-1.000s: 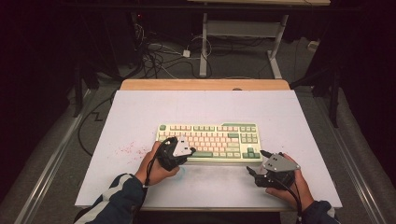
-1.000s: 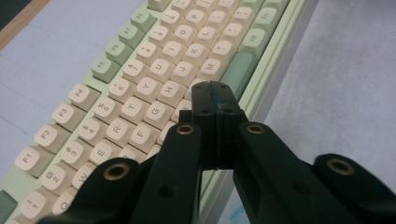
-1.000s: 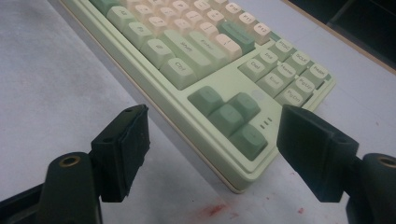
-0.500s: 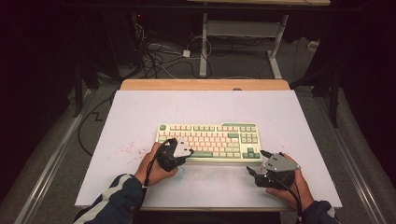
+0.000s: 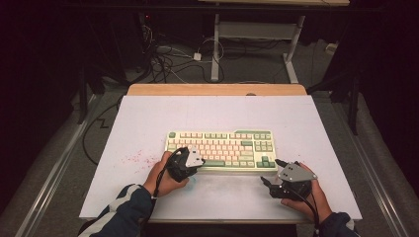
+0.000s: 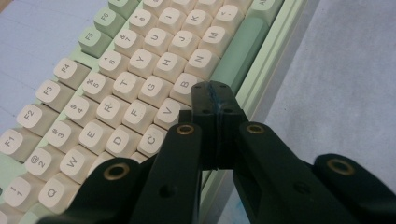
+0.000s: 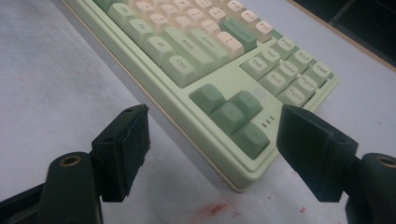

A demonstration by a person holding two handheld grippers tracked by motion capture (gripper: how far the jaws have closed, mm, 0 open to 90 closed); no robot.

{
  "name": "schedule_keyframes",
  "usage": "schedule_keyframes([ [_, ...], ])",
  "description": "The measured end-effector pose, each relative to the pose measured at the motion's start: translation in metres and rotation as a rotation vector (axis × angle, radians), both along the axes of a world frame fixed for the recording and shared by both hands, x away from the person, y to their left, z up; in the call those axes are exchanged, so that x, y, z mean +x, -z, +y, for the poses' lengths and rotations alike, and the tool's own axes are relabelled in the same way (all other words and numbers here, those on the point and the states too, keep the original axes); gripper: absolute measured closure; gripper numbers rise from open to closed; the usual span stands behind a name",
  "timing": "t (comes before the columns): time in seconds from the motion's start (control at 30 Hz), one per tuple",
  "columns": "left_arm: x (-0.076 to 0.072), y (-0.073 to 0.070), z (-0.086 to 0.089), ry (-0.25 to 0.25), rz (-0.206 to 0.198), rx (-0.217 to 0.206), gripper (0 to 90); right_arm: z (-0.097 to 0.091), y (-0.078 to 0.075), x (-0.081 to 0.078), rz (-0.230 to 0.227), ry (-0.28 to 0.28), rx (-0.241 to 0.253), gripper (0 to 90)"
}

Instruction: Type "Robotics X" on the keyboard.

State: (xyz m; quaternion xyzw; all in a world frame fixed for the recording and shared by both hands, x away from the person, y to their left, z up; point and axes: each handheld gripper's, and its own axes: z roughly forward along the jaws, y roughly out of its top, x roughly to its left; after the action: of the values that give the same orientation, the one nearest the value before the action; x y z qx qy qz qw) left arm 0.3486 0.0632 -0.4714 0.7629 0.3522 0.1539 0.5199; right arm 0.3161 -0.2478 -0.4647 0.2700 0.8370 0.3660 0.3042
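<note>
keyboard (image 5: 221, 149) lies mid-counter (image 5: 148, 123); my left gripper (image 6: 214, 88) hovers over its near edge, jaws pressed together, empty; my right gripper (image 7: 210, 144) jaws gape wide, empty.

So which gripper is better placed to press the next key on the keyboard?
Left, probably. The left gripper is shut and poised over the keyboard by the B key. The right gripper is open, off the keyboard's near right corner.
</note>
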Motion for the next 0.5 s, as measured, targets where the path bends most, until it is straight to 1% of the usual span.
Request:
schedule_keyframes([
  [0.07,0.0,0.003,0.0,0.007,0.009,0.018,87.5,0.0,0.0,0.0,0.002,-0.003,-0.006,26.6],
  [0.1,0.0,0.003,0.0,0.011,0.009,0.006,87.4,0.0,0.0,0.0,0.002,-0.002,-0.007,26.6],
  [0.13,0.0,0.003,0.0,0.008,0.013,0.004,87.4,0.0,0.0,0.0,0.003,-0.003,-0.008,26.6],
  [0.2,0.0,0.002,0.0,0.011,-0.002,0.02,87.4,0.0,0.0,0.0,0.002,-0.002,-0.008,26.6],
  [0.23,-0.001,0.001,0.0,0.008,-0.01,0.018,87.4,0.0,0.0,0.0,0.003,-0.003,-0.009,26.6],
  [0.33,0.0,-0.004,0.002,0.002,-0.019,-0.001,87.4,0.0,0.0,0.0,0.003,-0.001,-0.007,26.6],
  [0.5,0.0,-0.007,0.004,0.0,-0.029,-0.001,86.6,0.0,0.0,0.0,0.002,-0.003,-0.01,26.6],
])
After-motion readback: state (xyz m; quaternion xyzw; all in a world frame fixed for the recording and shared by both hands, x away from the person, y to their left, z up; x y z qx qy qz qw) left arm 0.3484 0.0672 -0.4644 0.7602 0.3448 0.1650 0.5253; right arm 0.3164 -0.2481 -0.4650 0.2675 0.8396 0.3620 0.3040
